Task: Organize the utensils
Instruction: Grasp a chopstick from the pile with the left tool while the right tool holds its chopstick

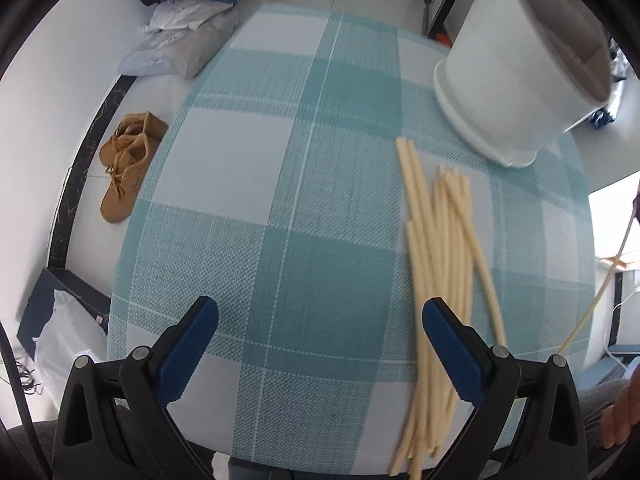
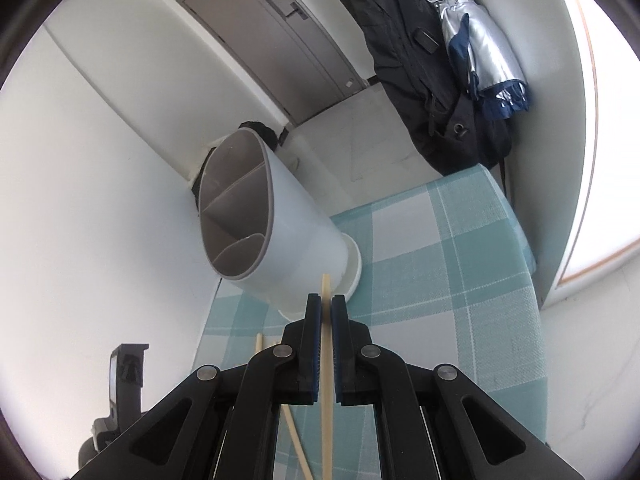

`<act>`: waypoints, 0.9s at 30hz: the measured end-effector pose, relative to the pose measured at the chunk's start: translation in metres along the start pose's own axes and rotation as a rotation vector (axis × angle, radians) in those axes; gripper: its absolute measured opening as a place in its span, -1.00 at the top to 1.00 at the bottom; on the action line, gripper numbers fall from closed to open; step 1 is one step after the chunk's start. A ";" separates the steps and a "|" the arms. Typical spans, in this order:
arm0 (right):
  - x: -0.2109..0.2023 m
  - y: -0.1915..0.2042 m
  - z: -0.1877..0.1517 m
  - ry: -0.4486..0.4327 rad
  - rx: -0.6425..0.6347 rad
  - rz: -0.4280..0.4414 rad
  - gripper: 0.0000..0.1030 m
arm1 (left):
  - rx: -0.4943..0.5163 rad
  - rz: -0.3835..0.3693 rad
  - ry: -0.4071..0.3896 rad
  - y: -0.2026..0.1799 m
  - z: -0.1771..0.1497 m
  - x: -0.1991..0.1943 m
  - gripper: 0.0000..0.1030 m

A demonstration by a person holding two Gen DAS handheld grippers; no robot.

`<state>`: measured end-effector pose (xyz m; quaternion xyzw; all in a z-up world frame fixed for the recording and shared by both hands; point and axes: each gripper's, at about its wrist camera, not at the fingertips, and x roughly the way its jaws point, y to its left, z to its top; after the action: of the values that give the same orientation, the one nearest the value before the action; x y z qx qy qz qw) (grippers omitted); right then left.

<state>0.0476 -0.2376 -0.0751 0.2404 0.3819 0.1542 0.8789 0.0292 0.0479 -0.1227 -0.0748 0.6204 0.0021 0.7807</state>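
Note:
Several pale chopsticks (image 1: 440,256) lie in a loose bundle on the teal checked tablecloth (image 1: 280,208). My left gripper (image 1: 320,316) hangs open above the cloth, its right finger over the bundle, nothing between its pads. A white utensil holder (image 1: 516,80) with grey divided compartments stands at the table's far right. In the right wrist view my right gripper (image 2: 326,304) is shut on a single chopstick (image 2: 326,288), whose tip pokes out toward the holder (image 2: 256,220). One more chopstick (image 2: 294,440) lies on the cloth below the fingers.
Tan shoes (image 1: 128,160), bags (image 1: 184,40) and a box (image 1: 52,312) lie on the floor left of the table. Dark coats (image 2: 432,80) and a silver umbrella (image 2: 480,52) hang on the wall. A hand (image 1: 624,412) shows at the right edge.

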 end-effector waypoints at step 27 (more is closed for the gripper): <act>-0.008 0.006 0.000 -0.025 -0.037 0.000 0.92 | 0.035 0.094 0.031 -0.003 0.003 0.018 -0.93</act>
<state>0.0413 -0.2362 -0.0667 0.2261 0.3678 0.1583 0.8880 0.0363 0.0436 -0.1394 -0.0319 0.6352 0.0269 0.7713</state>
